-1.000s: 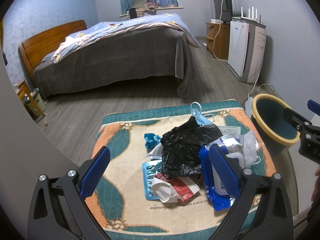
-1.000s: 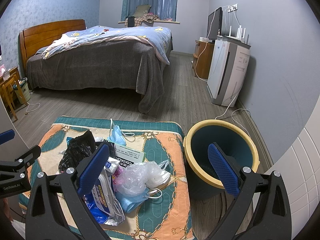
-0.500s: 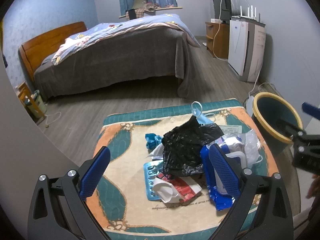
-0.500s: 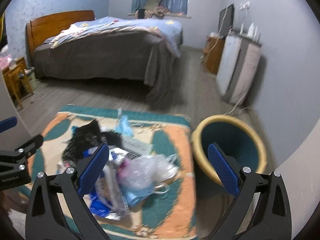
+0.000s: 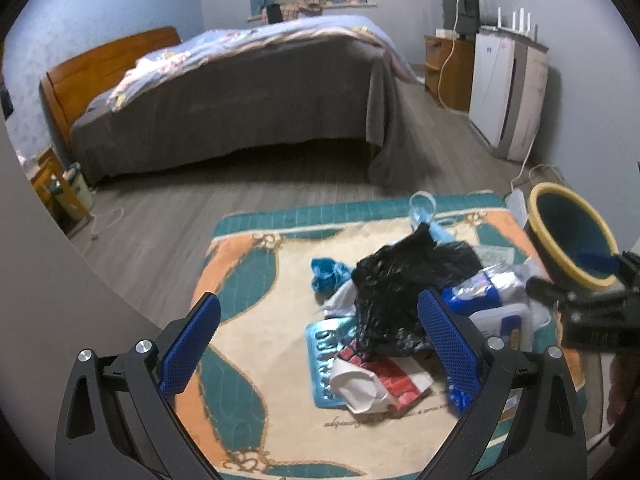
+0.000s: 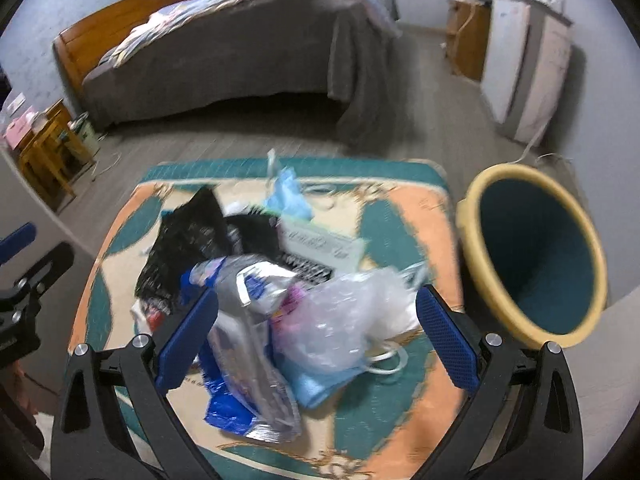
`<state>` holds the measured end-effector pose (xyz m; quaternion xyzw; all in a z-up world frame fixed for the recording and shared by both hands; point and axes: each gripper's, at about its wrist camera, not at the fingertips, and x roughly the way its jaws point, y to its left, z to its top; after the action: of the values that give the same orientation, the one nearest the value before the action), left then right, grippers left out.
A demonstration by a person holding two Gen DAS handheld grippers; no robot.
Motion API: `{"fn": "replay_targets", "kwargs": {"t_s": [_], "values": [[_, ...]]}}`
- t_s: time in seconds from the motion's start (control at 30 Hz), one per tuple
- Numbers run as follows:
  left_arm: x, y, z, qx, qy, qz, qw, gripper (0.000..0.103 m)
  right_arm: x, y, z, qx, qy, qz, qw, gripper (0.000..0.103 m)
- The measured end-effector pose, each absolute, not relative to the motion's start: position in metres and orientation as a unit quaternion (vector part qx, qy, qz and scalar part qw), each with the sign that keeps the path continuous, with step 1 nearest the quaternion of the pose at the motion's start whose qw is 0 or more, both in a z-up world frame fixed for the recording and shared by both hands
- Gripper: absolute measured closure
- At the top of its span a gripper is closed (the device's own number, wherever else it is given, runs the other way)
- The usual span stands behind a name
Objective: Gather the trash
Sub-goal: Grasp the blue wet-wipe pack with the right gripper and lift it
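Observation:
A pile of trash lies on a patterned mat: a black plastic bag, a blue blister pack, a red-and-white crumpled wrapper, a blue-and-white wipes pack, a clear plastic bag and a blue face mask. A teal bin with a yellow rim stands right of the mat. My left gripper is open and empty over the mat's near side. My right gripper is open and empty, low over the clear bag and wipes pack.
A bed with a grey cover stands beyond the mat across bare wood floor. A white appliance and a wooden cabinet line the right wall. A small wooden stand is at the far left.
My right gripper has swung left from the bin and dropped over the trash pile. My left gripper has shifted slightly; the pile has not moved.

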<state>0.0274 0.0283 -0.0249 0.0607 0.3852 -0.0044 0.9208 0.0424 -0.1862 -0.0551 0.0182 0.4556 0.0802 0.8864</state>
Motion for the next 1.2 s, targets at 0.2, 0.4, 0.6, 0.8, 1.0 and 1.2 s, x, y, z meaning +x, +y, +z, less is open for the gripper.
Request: {"fn": "replay_targets", "kwargs": {"t_s": [0.2, 0.4, 0.6, 0.8, 1.0, 1.2], "values": [[0.034, 0.035, -0.041, 0.073, 0.399, 0.006, 0.914, 0.005, 0.038, -0.155, -0.076, -0.018, 0.479, 0.136, 0.867, 0.025], [0.038, 0.040, -0.072, 0.059, 0.439, -0.013, 0.897, 0.009, 0.037, -0.146, -0.084, -0.027, 0.499, 0.162, 0.851, 0.071], [0.037, 0.016, -0.112, 0.081, 0.495, -0.054, 0.863, 0.038, 0.029, -0.142, -0.068, -0.029, 0.479, 0.176, 0.860, 0.080], [0.034, 0.008, -0.128, 0.090, 0.516, -0.049, 0.850, 0.051, 0.025, -0.149, -0.052, -0.013, 0.465, 0.189, 0.865, 0.081], [0.022, 0.010, -0.104, 0.101, 0.477, -0.031, 0.872, 0.051, 0.021, -0.157, -0.033, -0.017, 0.446, 0.172, 0.878, 0.081], [0.019, 0.008, -0.056, 0.093, 0.416, -0.024, 0.904, 0.052, 0.016, -0.164, -0.011, -0.024, 0.415, 0.153, 0.897, 0.081]]}}
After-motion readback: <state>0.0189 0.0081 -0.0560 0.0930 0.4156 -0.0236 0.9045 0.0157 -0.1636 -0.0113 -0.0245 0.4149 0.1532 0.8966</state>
